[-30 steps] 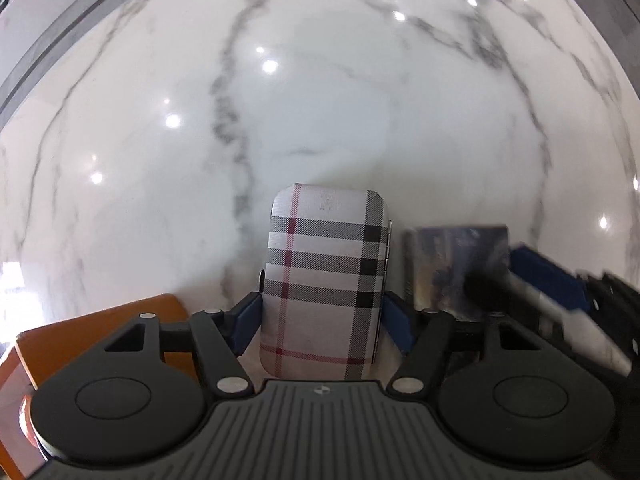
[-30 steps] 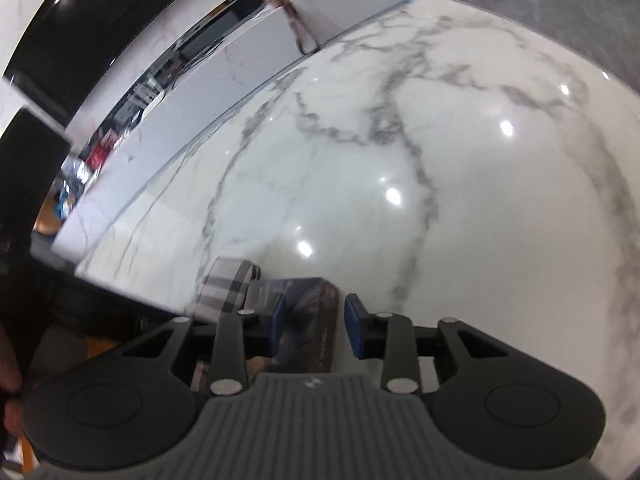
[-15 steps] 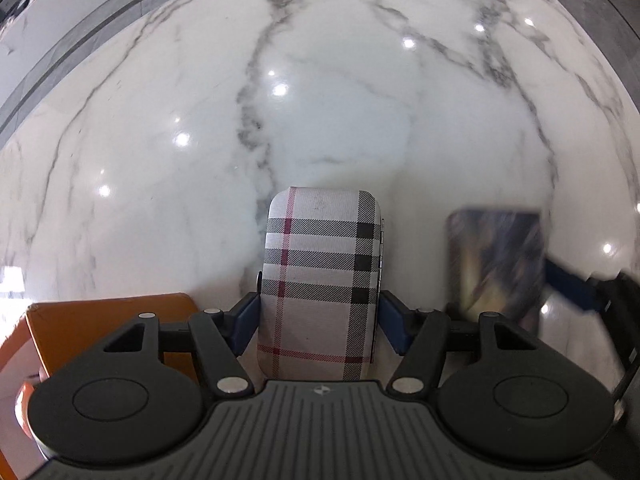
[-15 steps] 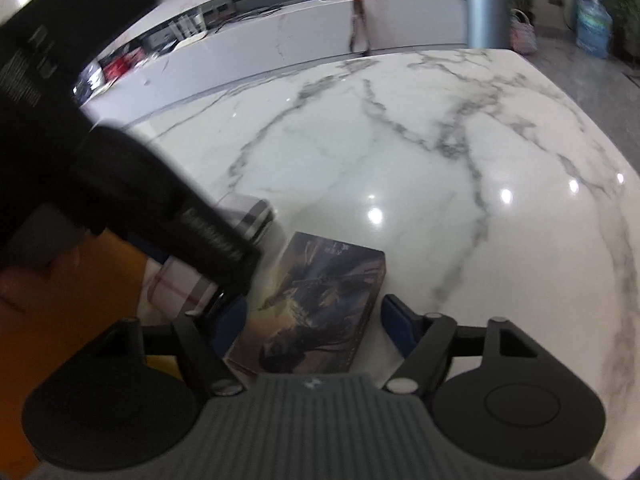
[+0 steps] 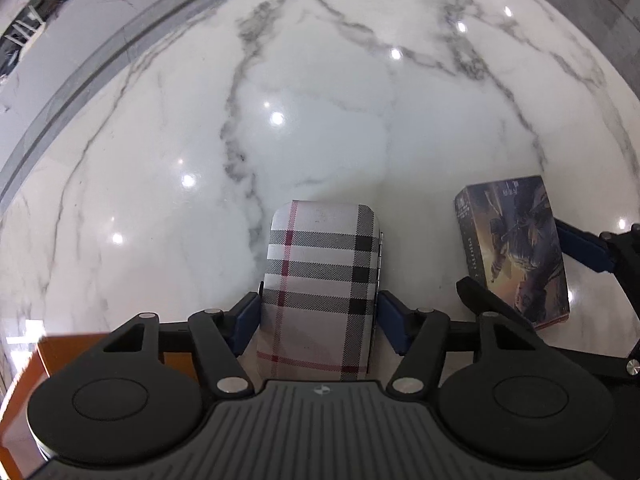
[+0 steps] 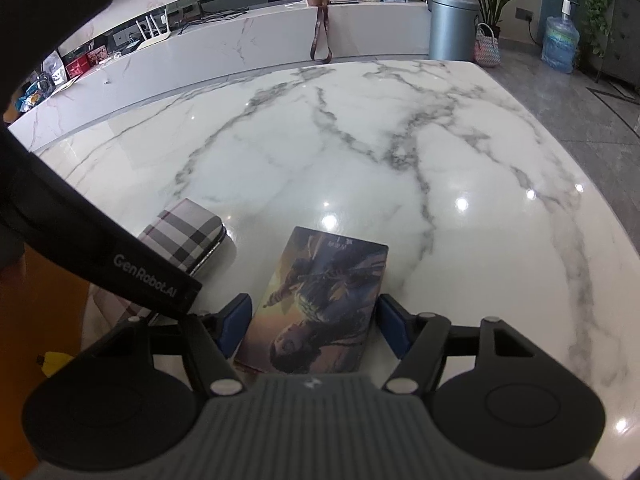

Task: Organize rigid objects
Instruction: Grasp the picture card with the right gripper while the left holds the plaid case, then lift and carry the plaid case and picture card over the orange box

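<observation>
My right tool (image 6: pixel 314 330) has spread apart around the picture box (image 6: pixel 316 308); my left tool (image 5: pixel 318 326) stays clamped on the plaid case (image 5: pixel 320 292).

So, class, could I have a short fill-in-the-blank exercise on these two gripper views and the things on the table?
1. The left gripper straddles the ____-patterned case.
2. The right gripper straddles the illustrated box, which lies ____ on the table.
3. The tabletop is white ____ with grey veins.

Missing words: plaid; flat; marble
</observation>
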Demonstrator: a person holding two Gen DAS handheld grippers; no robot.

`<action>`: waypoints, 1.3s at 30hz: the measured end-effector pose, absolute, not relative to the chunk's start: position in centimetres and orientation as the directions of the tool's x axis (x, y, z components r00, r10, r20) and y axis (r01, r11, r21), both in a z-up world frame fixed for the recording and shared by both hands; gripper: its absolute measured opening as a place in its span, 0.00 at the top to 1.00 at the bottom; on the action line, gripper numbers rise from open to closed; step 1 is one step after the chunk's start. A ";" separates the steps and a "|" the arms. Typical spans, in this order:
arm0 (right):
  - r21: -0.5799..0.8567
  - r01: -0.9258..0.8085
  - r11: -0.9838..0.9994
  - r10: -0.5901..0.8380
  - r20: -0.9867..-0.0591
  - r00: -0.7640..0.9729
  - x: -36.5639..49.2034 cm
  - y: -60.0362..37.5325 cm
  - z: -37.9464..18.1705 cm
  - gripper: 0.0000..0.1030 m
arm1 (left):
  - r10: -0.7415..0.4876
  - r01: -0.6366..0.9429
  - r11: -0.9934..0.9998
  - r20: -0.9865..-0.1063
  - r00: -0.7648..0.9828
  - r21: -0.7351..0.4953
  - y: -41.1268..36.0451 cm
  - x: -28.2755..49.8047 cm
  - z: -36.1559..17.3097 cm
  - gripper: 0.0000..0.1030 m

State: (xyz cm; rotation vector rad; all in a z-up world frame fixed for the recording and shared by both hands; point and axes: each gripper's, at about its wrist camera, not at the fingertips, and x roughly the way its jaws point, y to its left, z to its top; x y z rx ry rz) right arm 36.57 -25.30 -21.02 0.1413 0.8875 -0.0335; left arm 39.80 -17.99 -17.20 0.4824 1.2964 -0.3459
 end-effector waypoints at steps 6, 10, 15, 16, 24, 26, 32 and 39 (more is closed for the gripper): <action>0.245 0.112 0.963 0.116 -0.754 0.647 36.5 -26.8 -20.8 0.39 | -0.071 0.450 0.891 -0.957 0.280 0.066 -17.1 41.1 -16.0 0.32; 0.287 0.074 0.955 0.164 -0.721 0.673 36.3 -26.7 -20.3 0.39 | -0.074 0.445 0.893 -0.952 0.298 0.070 -17.1 41.0 -13.6 0.87; 0.271 0.063 0.961 0.161 -0.727 0.667 35.9 -26.3 -20.1 0.39 | -0.074 0.442 0.896 -0.965 0.252 0.046 -16.7 41.8 -13.7 0.76; 0.274 0.076 0.959 0.156 -0.731 0.664 35.8 -26.5 -20.0 0.39 | -0.058 0.450 0.891 -0.964 0.258 0.067 -17.0 41.5 -13.9 0.65; 0.286 0.069 0.956 0.164 -0.711 0.684 34.5 -27.2 -19.1 0.39 | 0.089 0.339 0.923 -0.959 0.269 0.181 -18.2 43.4 -17.7 0.16; 0.282 0.055 0.958 0.169 -0.708 0.685 34.7 -27.0 -19.3 0.39 | 0.127 0.344 0.914 -0.957 0.259 0.215 -18.3 43.6 -18.6 0.13; 0.308 0.048 0.950 0.201 -0.724 0.660 35.7 -27.3 -20.4 0.39 | 0.075 0.296 0.944 -0.971 0.229 0.143 -17.1 44.5 -19.7 0.16; 0.315 0.036 0.948 0.218 -0.731 0.646 36.2 -27.2 -21.0 0.39 | -0.011 0.287 0.956 -0.967 0.255 0.065 -15.7 44.2 -19.5 0.26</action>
